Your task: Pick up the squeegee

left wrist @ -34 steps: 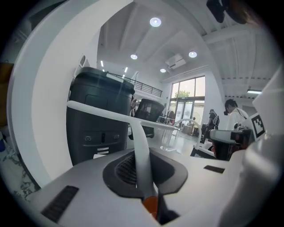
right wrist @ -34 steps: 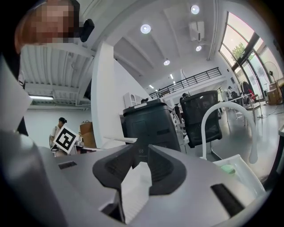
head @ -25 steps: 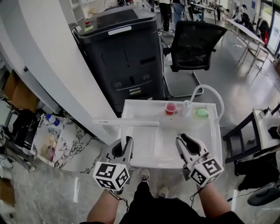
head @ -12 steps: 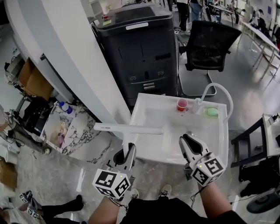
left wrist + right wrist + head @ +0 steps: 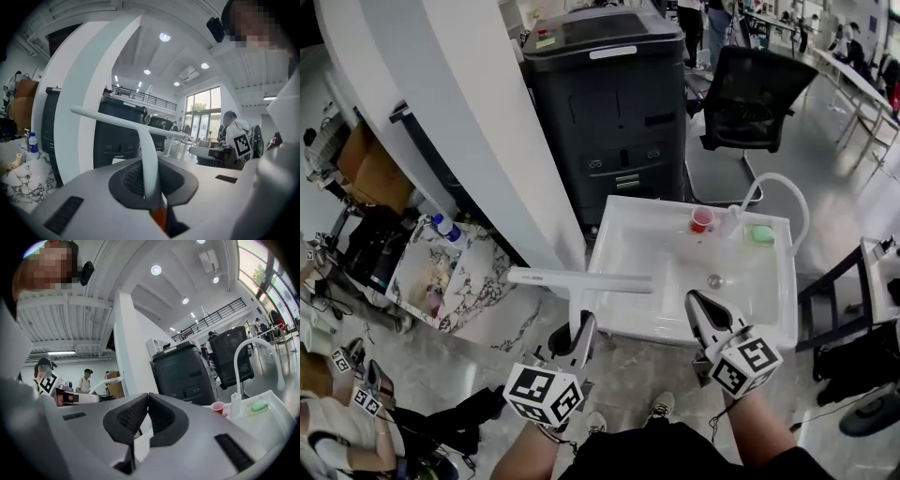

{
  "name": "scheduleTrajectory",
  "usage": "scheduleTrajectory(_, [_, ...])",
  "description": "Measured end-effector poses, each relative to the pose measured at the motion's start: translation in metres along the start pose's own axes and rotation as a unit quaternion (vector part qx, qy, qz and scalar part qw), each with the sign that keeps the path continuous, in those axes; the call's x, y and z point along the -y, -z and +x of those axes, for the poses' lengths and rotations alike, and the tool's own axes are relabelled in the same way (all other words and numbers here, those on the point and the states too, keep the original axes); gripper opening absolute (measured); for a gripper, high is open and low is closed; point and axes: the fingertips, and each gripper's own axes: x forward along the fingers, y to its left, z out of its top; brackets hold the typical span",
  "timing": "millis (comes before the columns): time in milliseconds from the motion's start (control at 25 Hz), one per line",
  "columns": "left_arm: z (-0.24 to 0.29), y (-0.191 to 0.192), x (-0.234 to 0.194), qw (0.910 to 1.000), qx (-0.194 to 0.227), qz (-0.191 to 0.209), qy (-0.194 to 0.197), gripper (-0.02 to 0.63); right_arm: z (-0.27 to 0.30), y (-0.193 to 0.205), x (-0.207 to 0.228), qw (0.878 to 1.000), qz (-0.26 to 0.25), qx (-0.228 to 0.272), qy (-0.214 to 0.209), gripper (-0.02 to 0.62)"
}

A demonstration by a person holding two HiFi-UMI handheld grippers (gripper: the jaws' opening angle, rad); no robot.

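While held near the sink [image 5: 637, 253]: squeegee [image 5: 581, 280], clamped by its handle in left tool [image 5: 575, 326] (blade crosswise, level); right tool [image 5: 697, 302] just closed, empty.

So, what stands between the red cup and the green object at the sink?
The white faucet stands with its base between the red cup and the green object; the head view shows it.

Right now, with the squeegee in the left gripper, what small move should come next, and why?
Probably a slight lift straight up, grip unchanged. The left gripper is shut on the handle of the squeegee, and the blade lies level across the left rim of the sink. How far it clears that rim is hard to judge, so a little more height looks the safest step before carrying it anywhere.
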Motion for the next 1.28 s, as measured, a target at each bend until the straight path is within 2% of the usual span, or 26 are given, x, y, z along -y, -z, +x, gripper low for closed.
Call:
scheduleTrajectory(360, [-0.035,0.004,-0.023,0.9968,0.000,0.003,0.080,0.037,-0.013,0.011,-0.066,0.997,-0.022,0.011,0.070,0.017])
scheduleTrajectory(840, [-0.099,0.030,-0.025,0.9845,-0.015,0.000,0.175,0.037,-0.075,0.042,-0.154,0.985,-0.029,0.029,0.170,0.017])
scheduleTrajectory(1080, [-0.117,0.038,-0.012,0.9786,-0.017,0.001,0.205,0.037,-0.102,0.052,-0.177,0.979,-0.033,0.033,0.197,0.017])
scheduleTrajectory(1280, [-0.122,0.033,-0.005,0.9774,-0.011,0.003,0.211,0.037,-0.111,0.048,-0.185,0.979,-0.033,0.038,0.199,0.017])
